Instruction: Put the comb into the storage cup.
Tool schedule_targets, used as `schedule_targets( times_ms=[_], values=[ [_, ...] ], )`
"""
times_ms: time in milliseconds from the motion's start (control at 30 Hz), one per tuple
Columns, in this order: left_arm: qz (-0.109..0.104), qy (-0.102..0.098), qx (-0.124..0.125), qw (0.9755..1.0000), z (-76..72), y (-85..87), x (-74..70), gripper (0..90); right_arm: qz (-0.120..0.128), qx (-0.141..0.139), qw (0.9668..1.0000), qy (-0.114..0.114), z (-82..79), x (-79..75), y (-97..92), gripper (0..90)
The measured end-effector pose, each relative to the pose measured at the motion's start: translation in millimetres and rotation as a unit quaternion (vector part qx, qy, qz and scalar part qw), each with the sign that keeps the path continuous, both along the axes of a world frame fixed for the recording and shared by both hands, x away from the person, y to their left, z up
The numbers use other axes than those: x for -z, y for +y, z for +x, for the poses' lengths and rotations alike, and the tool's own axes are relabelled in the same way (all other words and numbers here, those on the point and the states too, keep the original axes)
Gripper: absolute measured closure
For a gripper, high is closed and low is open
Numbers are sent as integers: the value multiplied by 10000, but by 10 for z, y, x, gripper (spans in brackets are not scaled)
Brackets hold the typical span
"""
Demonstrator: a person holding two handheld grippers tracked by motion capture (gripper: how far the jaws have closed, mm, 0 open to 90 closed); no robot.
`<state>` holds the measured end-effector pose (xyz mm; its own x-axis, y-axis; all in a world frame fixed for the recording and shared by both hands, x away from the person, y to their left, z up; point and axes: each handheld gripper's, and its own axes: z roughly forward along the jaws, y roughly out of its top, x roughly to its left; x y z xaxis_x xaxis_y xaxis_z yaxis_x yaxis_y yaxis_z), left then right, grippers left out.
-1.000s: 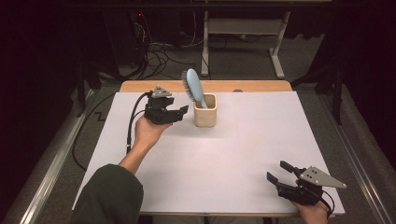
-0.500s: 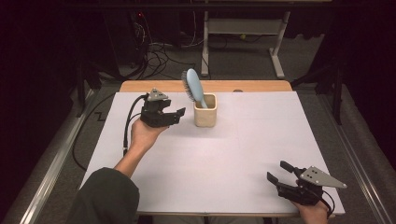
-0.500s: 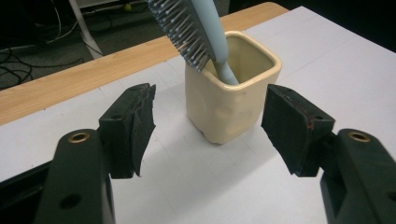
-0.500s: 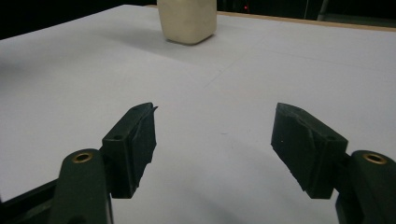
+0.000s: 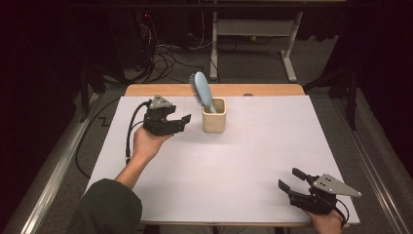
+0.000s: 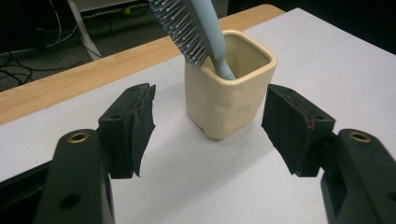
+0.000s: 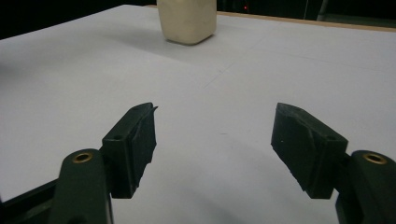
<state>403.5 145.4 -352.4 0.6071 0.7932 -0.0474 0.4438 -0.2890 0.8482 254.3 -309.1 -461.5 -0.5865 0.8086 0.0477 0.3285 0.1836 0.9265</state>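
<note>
**Cup with brush, both tongs empty**

- Left tongs (image 5: pixel 182 123): held in the left hand (image 5: pixel 146 144), above the table (image 5: pixel 234 165), aimed level at the cup. Jaws apart, nothing between the pads. In the left gripper view, the left tongs (image 6: pixel 208 128) frame the cup ahead; neither pad (image 6: pixel 294 123) touches it. A black cable (image 5: pixel 130 131) loops down from the body; a grey plate (image 5: pixel 160 102) sits on top.

- Cup (image 5: pixel 214 116): cream, squarish, upright on the white sheet, just beyond the left tongs' tips and clear of them. In the left gripper view, the cup (image 6: pixel 229 100) stands centred between the jaws but farther out. Well apart from the right tongs, far ahead of them; in the right gripper view the cup (image 7: pixel 187 21) shows at the top edge.

- Brush (image 5: pixel 202 92): pale blue hairbrush, handle down inside the cup, head leaning out over the rim on the side nearer the left tongs. In the left gripper view, the brush (image 6: pixel 196 25) has its bristles facing the left tongs, above and ahead of them.

- Right tongs (image 5: pixel 293 181): held in the right hand (image 5: pixel 326 222), low at the near edge of the table. Jaws apart, empty. In the right gripper view, the right tongs (image 7: pixel 215 140) have bare white sheet between and ahead of them.

- Table: white sheet over a wooden top, a wood strip bare at the far edge behind the cup.
</note>
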Motion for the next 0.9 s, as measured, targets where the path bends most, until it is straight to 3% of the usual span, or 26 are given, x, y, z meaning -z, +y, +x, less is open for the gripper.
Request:
schedule_targets(
  times_ms=[900],
  values=[
    [-94, -35, 22, 9999, -130, 121, 31, 346, -9, -2, 10000, 13, 0, 0, 1, 315]
  ],
)
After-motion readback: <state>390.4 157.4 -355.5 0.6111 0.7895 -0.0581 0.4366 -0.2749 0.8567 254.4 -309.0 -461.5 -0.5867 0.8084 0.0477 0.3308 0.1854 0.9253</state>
